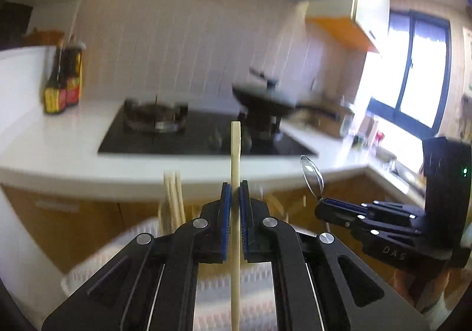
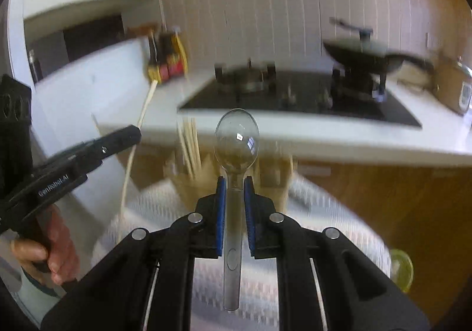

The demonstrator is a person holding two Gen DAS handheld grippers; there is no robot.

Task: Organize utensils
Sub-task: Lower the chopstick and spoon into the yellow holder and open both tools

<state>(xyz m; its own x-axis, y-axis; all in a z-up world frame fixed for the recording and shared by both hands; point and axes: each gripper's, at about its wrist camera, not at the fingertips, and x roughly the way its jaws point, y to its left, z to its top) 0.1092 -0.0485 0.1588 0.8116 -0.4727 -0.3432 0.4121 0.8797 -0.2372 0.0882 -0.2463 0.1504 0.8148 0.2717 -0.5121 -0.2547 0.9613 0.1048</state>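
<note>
My left gripper [image 1: 235, 188] is shut on a pale wooden chopstick [image 1: 235, 154] that stands upright between its blue pads. My right gripper [image 2: 235, 183] is shut on a clear plastic spoon [image 2: 237, 139], bowl up. Each gripper shows in the other's view: the right one [image 1: 321, 204] with the spoon [image 1: 311, 173] at the right, the left one [image 2: 132, 132] with the chopstick [image 2: 146, 107] at the left. A wooden utensil holder [image 2: 236, 171] with several chopsticks [image 2: 190, 145] stands beyond the spoon; those chopsticks [image 1: 172, 198] also show in the left wrist view.
A white patterned cloth [image 2: 165, 201] lies under the holder. Behind is a white counter [image 1: 73, 139] with a black gas hob [image 1: 188, 136], a dark pan [image 1: 265, 98] and sauce bottles [image 1: 63, 80]. A yellow-green cup [image 2: 401, 269] sits at the lower right. Wooden cabinets [image 2: 383, 198] are below the counter.
</note>
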